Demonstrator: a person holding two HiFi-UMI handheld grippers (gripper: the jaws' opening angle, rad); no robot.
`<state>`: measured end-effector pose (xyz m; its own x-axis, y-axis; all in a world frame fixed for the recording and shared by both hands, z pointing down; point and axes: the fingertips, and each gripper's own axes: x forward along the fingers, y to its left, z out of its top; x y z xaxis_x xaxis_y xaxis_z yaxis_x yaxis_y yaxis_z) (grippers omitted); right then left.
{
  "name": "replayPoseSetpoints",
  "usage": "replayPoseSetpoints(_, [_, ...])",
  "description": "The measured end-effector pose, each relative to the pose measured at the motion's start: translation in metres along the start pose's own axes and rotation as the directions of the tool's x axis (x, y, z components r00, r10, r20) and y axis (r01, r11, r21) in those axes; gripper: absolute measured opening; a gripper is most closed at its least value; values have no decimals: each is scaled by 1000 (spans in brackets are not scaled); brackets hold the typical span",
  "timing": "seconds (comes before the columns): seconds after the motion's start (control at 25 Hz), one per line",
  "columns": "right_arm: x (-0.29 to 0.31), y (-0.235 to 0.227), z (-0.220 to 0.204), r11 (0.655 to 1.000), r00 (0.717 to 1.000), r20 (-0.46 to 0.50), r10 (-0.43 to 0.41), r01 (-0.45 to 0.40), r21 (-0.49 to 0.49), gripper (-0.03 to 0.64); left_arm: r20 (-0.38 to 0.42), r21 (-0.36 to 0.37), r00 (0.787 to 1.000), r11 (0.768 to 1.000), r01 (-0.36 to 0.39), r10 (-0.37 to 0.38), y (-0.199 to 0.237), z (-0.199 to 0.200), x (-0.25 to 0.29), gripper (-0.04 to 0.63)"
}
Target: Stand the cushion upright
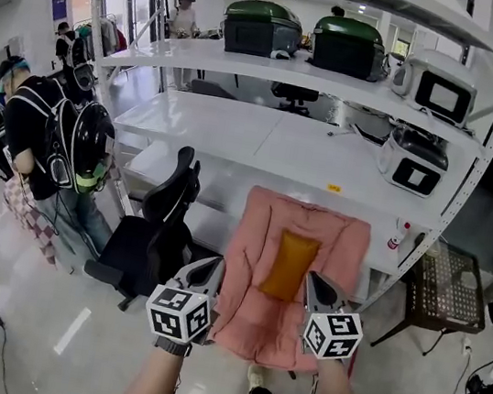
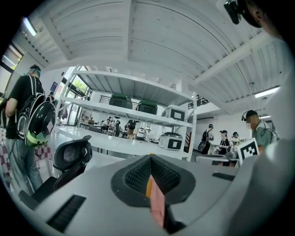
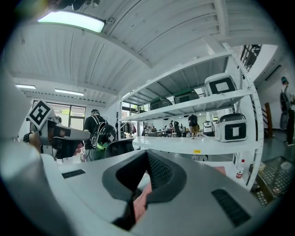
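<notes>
A mustard-yellow cushion (image 1: 290, 263) lies flat along the middle of a pink padded lounge chair (image 1: 250, 322) below the white shelf rack. Both grippers hover level in front of the chair, one on each side of the cushion, apart from it. My left gripper (image 1: 211, 269) is shut with nothing in it; between its closed jaws a thin strip of the cushion (image 2: 148, 186) and of pink padding shows. My right gripper (image 1: 318, 286) is shut too, empty, with only pink padding (image 3: 140, 203) visible past its jaws.
A black office chair (image 1: 154, 223) stands just left of the pink chair. Behind is a white shelf rack (image 1: 326, 162) with green-lidded boxes and white appliances. A wire mesh stand (image 1: 446, 283) is at the right. A person with a backpack (image 1: 52, 137) stands at the left.
</notes>
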<state>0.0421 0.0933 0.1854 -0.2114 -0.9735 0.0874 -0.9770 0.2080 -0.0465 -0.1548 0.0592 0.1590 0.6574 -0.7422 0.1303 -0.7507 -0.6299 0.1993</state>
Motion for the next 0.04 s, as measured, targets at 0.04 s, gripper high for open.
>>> replayPoseSetpoints(0.04, [0,0,0,1000,1000,-1,1,-1,-1,3,0,0,1000,1000,-2,2,0,1,0,5])
